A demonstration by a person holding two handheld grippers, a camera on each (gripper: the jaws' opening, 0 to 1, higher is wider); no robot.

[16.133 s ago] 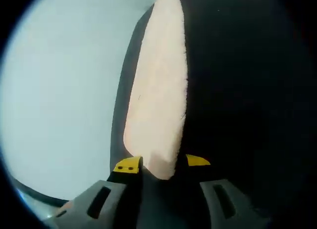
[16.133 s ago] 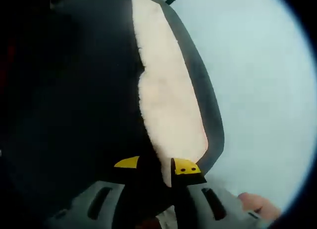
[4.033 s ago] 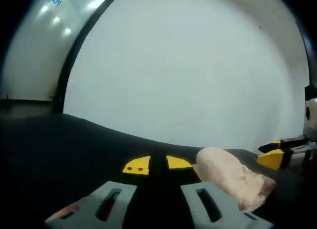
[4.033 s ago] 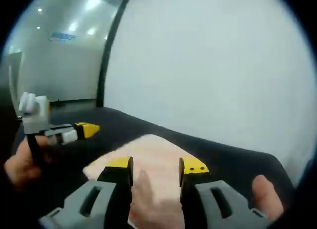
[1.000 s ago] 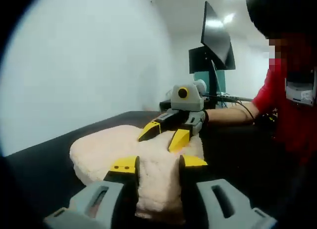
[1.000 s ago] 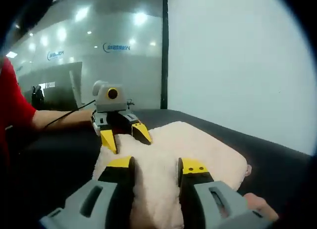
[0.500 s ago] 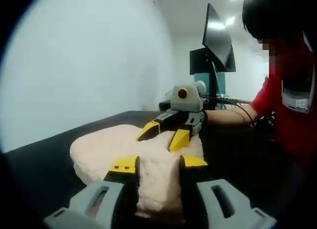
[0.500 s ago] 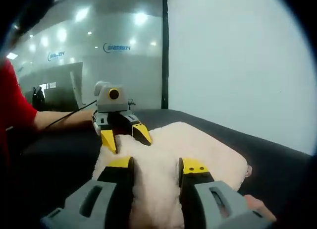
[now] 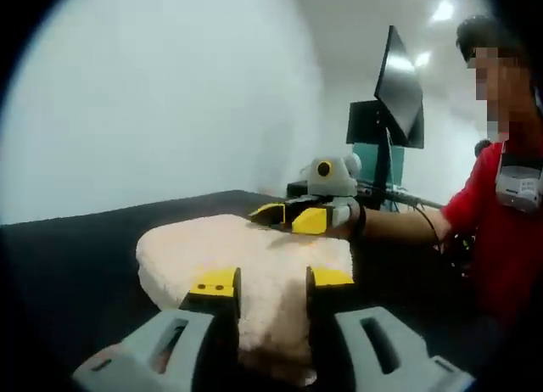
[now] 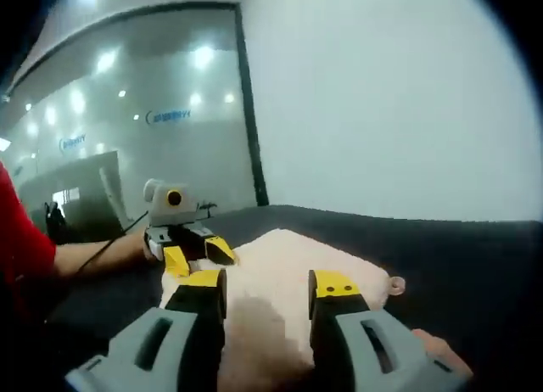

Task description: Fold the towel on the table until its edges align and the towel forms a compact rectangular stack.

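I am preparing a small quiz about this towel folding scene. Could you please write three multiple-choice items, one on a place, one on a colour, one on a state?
1. Where does the towel lie?
A. on the black table
B. on a chair
C. on the floor

2. What colour are the tips of the left gripper?
A. red
B. yellow
C. blue

3. How is the right gripper?
A. shut on a cup
B. open, with the folded towel between its jaws
C. hanging high above the table

Key: 1 A, the pale towel rests on the dark tabletop. 2 B, both tips show yellow. 3 B, a gap separates its jaws and towel fills it.
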